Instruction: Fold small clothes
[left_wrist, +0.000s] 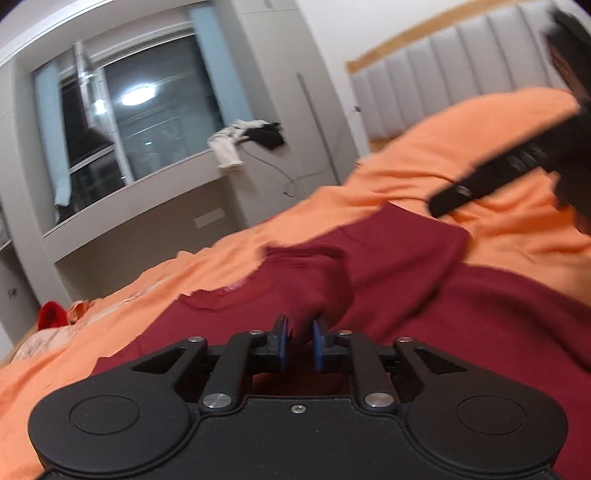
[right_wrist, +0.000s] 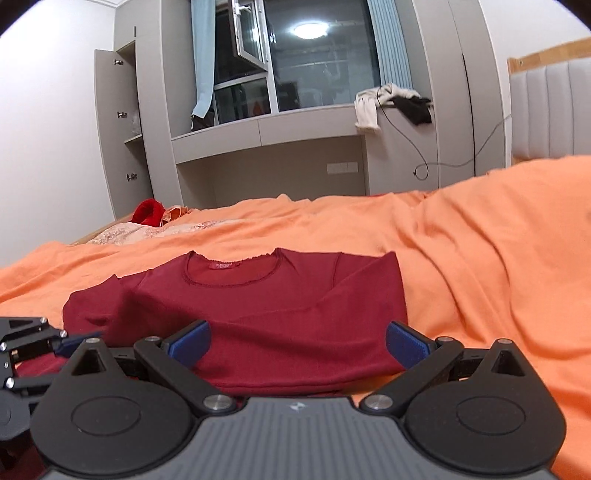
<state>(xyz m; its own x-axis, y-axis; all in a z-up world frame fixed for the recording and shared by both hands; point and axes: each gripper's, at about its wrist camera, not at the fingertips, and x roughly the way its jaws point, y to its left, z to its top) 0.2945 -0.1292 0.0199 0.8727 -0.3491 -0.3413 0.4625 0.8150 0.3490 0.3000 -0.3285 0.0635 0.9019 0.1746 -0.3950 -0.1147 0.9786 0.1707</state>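
Note:
A dark red long-sleeved shirt (right_wrist: 266, 306) lies on the orange bedspread (right_wrist: 480, 251), neckline away from me, its right side folded in. My left gripper (left_wrist: 301, 332) is shut on a bunch of the red shirt's fabric (left_wrist: 388, 280) and lifts it off the bed. It also shows at the left edge of the right wrist view (right_wrist: 79, 338), at the shirt's left sleeve. My right gripper (right_wrist: 297, 343) is open and empty, its blue pads (right_wrist: 404, 343) spread over the shirt's near hem. It appears blurred at the upper right of the left wrist view (left_wrist: 458, 194).
A bright red garment (right_wrist: 147, 212) and pale patterned bedding (right_wrist: 122, 234) lie at the bed's far left. A grey window ledge (right_wrist: 266, 129) with white and black clothes (right_wrist: 391, 101) and a padded headboard (right_wrist: 550, 110) stand beyond the bed.

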